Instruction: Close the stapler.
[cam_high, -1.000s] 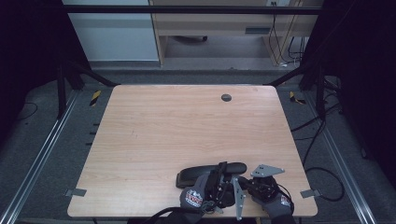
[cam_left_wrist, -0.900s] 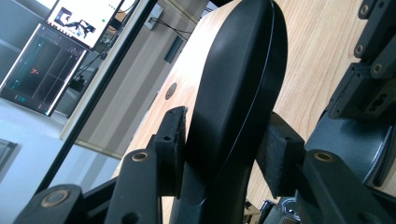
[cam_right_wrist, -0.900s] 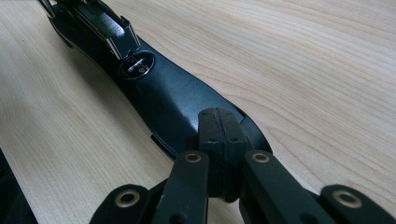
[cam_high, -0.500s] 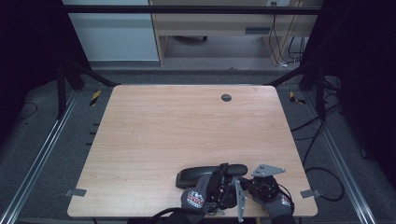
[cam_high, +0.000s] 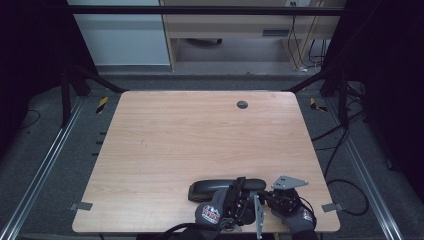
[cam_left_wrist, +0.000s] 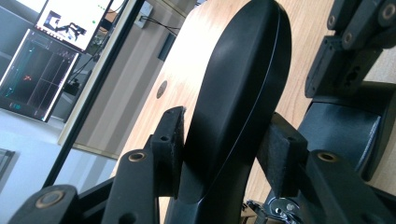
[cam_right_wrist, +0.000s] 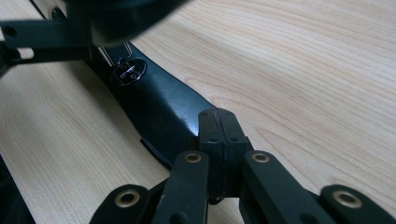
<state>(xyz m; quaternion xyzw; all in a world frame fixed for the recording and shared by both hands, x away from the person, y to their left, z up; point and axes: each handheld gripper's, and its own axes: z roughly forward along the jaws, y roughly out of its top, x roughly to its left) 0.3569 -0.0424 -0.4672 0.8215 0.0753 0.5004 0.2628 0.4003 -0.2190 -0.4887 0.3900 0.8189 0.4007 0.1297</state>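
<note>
A long, glossy black case (cam_high: 220, 188) lies near the front edge of the wooden table (cam_high: 200, 135). My left gripper (cam_high: 239, 187) is shut across the case, and in the left gripper view its pads (cam_left_wrist: 170, 140) press both sides of the case (cam_left_wrist: 238, 93). My right gripper (cam_high: 272, 196) sits just right of the case under its grey plate (cam_high: 289, 181). In the right gripper view its jaws (cam_right_wrist: 218, 126) are shut pad to pad, tip at the edge of the case (cam_right_wrist: 159, 107), with nothing seen between them. Gloved hands hold both grippers.
A dark round grommet (cam_high: 242, 104) sits near the table's far edge. Metal rails and cables run along both sides of the table on the floor. Beyond the table stand a cabinet (cam_high: 120, 40) and a wooden shelf (cam_high: 225, 25). Monitors (cam_left_wrist: 70, 18) glow in the left gripper view.
</note>
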